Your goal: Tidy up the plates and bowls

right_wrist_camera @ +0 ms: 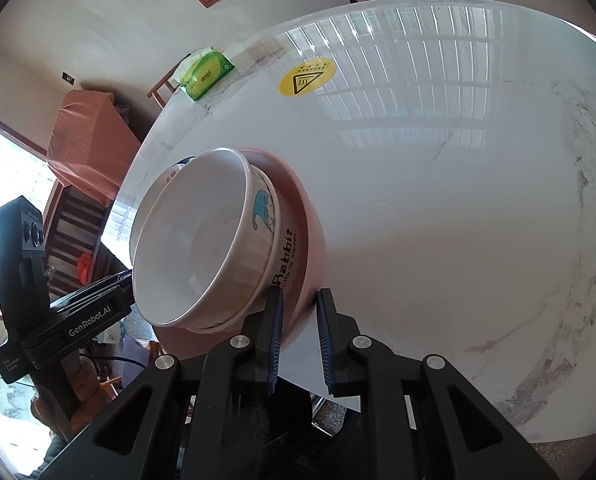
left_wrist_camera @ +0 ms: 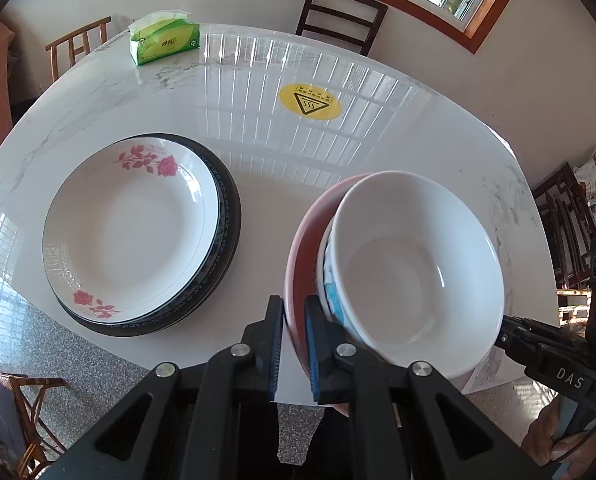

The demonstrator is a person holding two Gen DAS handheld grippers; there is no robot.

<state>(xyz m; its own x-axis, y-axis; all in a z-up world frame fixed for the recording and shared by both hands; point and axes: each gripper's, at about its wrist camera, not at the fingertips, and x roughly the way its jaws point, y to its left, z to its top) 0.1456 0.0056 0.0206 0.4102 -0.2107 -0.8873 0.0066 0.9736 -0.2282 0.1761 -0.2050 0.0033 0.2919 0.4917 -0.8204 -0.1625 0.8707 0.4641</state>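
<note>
A stack of bowls sits at the table's near edge: a pink bowl [left_wrist_camera: 298,248] outermost, a printed "Rabbit" bowl [left_wrist_camera: 330,280] inside it, a plain white bowl [left_wrist_camera: 414,264] on top. My left gripper [left_wrist_camera: 294,316] is shut on the pink bowl's rim, one finger inside and one outside. My right gripper [right_wrist_camera: 300,312] straddles the pink bowl's [right_wrist_camera: 310,232] opposite rim with a visible gap on the outer side. In the right wrist view the white bowl [right_wrist_camera: 194,232] and Rabbit bowl [right_wrist_camera: 282,240] nest inside. A rose-patterned white plate [left_wrist_camera: 130,224] lies on a dark-rimmed plate [left_wrist_camera: 230,216] to the left.
The white marble table [left_wrist_camera: 278,184] carries a green tissue pack [left_wrist_camera: 164,40] at the far left and a yellow heat-warning sticker [left_wrist_camera: 310,100] in the middle. Chairs [left_wrist_camera: 340,16] stand around the table. The table edge runs just below the bowl stack.
</note>
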